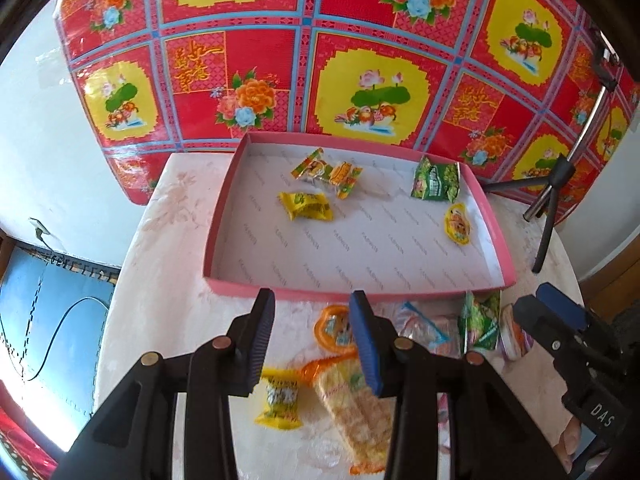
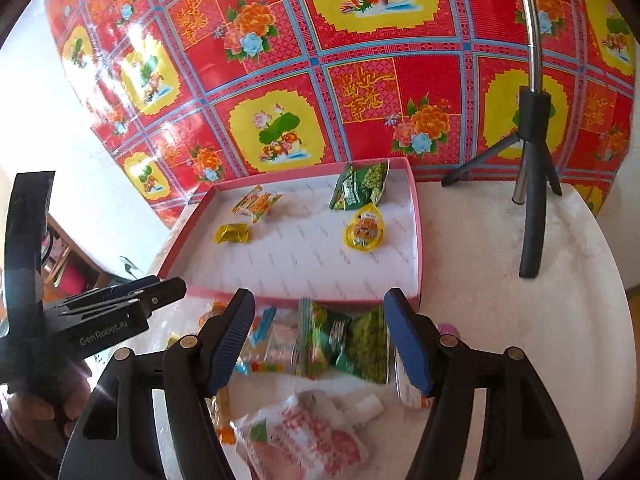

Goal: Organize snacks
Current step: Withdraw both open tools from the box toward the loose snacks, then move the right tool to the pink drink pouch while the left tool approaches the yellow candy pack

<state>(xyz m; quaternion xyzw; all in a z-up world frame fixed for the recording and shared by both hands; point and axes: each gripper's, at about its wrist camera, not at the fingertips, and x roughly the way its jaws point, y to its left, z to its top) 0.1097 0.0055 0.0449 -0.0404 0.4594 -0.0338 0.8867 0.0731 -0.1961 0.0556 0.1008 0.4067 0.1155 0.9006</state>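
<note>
Five packets already lie inside the pink tray [image 1: 360, 294], which sits on the pale round table [image 1: 168, 304] against the red floral backdrop [image 1: 280, 60]; a small tripod [image 2: 532, 184] stands to the tray's right. In the tray are a green pea packet [image 2: 360, 188] at the far right corner, a round yellow packet [image 2: 364, 230] just in front of it, a yellow candy [image 1: 306, 206] and two orange-and-yellow packets [image 1: 328, 172] toward the far left.

The unsorted snacks lie on the table just short of the tray's near wall, under both grippers. The right gripper [image 2: 320, 340] hangs with its jaws spread wide and empty, and a second green packet [image 2: 348, 340] lies directly between and below its blue pads, propped roughly upright against the tray wall, with a white pouch [image 2: 304, 436] nearer the camera. The left gripper [image 1: 316, 340] is also spread and holds nothing; a long pale cracker packet [image 1: 356, 408] runs away from it along the fingers' line, with a small yellow sachet [image 1: 278, 400] to its left and an orange ring packet [image 1: 332, 328] ahead.

Judging by position, the right gripper is better placed for the green packet, needing only a straight descent.
</note>
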